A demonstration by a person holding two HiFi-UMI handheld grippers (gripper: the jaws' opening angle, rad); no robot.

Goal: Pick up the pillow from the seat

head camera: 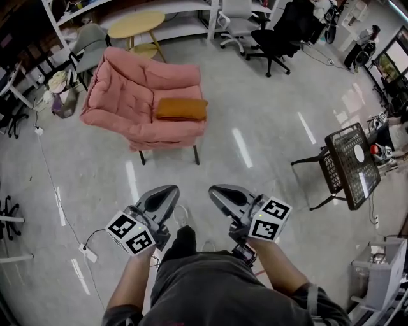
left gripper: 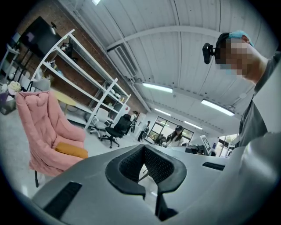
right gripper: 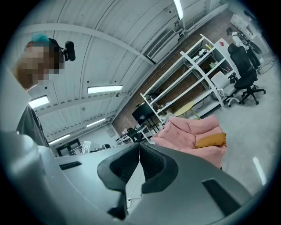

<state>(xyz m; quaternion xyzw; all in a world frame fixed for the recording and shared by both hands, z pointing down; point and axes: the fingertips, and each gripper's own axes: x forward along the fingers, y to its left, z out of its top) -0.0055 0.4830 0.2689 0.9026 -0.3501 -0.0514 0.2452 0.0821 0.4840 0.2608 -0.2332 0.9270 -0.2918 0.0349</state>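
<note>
An orange pillow lies on the seat of a pink padded armchair, against its right armrest. Both grippers are held low and close to the person's body, well short of the chair. My left gripper is shut with nothing in it, and so is my right gripper beside it. In the left gripper view the pillow and armchair sit far left of the closed jaw tips. The right gripper view has the pillow on the armchair, off to the right of the closed tips.
A round yellow table stands behind the armchair, with white shelving beyond. A black office chair and a white one are at the back. A black mesh stand is at the right. A power strip lies on the floor.
</note>
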